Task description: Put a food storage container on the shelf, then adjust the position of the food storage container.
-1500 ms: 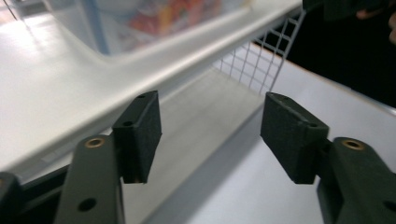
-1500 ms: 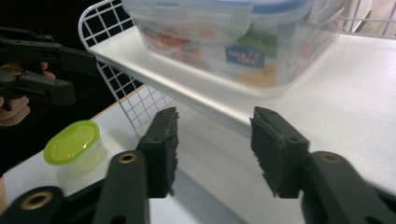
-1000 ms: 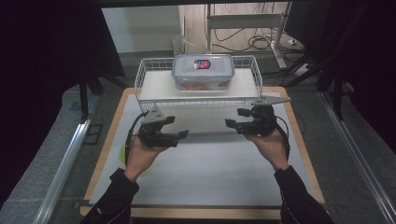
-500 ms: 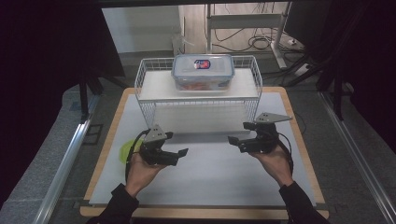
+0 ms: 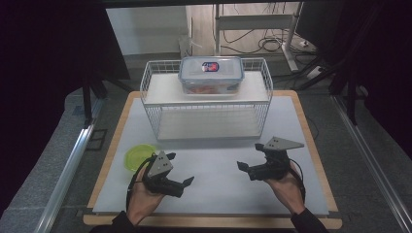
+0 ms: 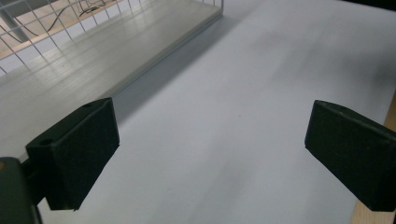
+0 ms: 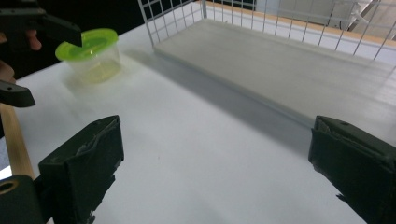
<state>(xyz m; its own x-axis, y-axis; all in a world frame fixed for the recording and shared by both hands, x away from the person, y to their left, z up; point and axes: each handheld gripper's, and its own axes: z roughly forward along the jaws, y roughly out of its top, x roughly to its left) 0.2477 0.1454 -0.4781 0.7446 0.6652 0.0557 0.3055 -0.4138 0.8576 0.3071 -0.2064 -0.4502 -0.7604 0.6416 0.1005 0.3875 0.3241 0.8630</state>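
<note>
Landmark: the white wire rack (image 5: 206,104) stands at the far middle of the table (image 5: 214,194); every place below is given from it.
Green cup: the lime-rimmed clear cup (image 5: 140,157) sits on the table in front of the rack's left corner, just beside your left hand.
Left gripper: your left gripper (image 5: 187,183) hangs low over the table in front of the rack's left half, pointing toward the middle. Its jaws have just been opening and now stand wide, with nothing between them but bare table top.
Food box: the clear lidded box (image 5: 211,74) rests on the rack's upper shelf, near its middle, well apart from both hands.
Right gripper: your right gripper (image 5: 243,167) hangs low in front of the rack's right half, facing the left one across a gap. Its jaws have also just been opening and stand wide, holding nothing.
</note>
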